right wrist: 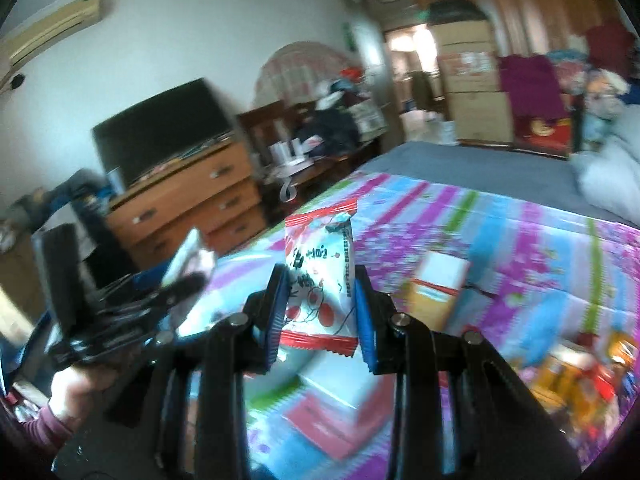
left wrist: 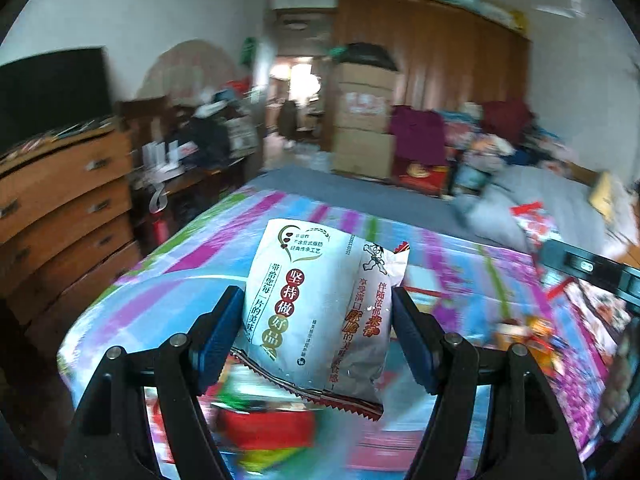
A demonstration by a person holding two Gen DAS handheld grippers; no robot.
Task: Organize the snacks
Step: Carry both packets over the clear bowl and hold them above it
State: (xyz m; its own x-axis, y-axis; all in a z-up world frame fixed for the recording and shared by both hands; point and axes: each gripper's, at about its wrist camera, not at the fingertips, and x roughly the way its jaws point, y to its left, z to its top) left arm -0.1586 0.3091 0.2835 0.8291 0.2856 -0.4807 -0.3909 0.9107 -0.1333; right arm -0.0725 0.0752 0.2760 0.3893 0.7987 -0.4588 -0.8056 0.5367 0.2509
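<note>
both tongs loaded. left gripper (left wrist: 318,312) clamped fairly wide across the flanks of a white snack pack (left wrist: 320,316), blue pads (left wrist: 218,330) pressing each side. right gripper (right wrist: 322,300) clamped narrow on a small white-and-red snack packet (right wrist: 320,280), pads on its two side faces. both packs up in the air over the striped sheet (left wrist: 180,256) on the bed, touching nothing but the pads.

step in hand, as judged: carrying both picks toward wherever the snacks get grouped. more loose snacks (right wrist: 576,368) lying blurred at the lower right of the sheet, plus a small box (right wrist: 440,288) near the middle.

to do it well:
- keep clamp pressure steady; puffed foil bags slip and squash, so no extra squeeze.
- keep the two hands apart. left rig already visible at the left edge of the right wrist view, close by.
- set down flat, seams clear of neighbours, then release.

orientation: white pack upright, long axis running away from the camera and upward, red serrated seam (left wrist: 312,394) nearest the camera, far seam at the top, printed back face toward the lens, text reading sideways. small packet likewise upright between the pads, red seams top and bottom, tilted slightly left at the top.
</note>
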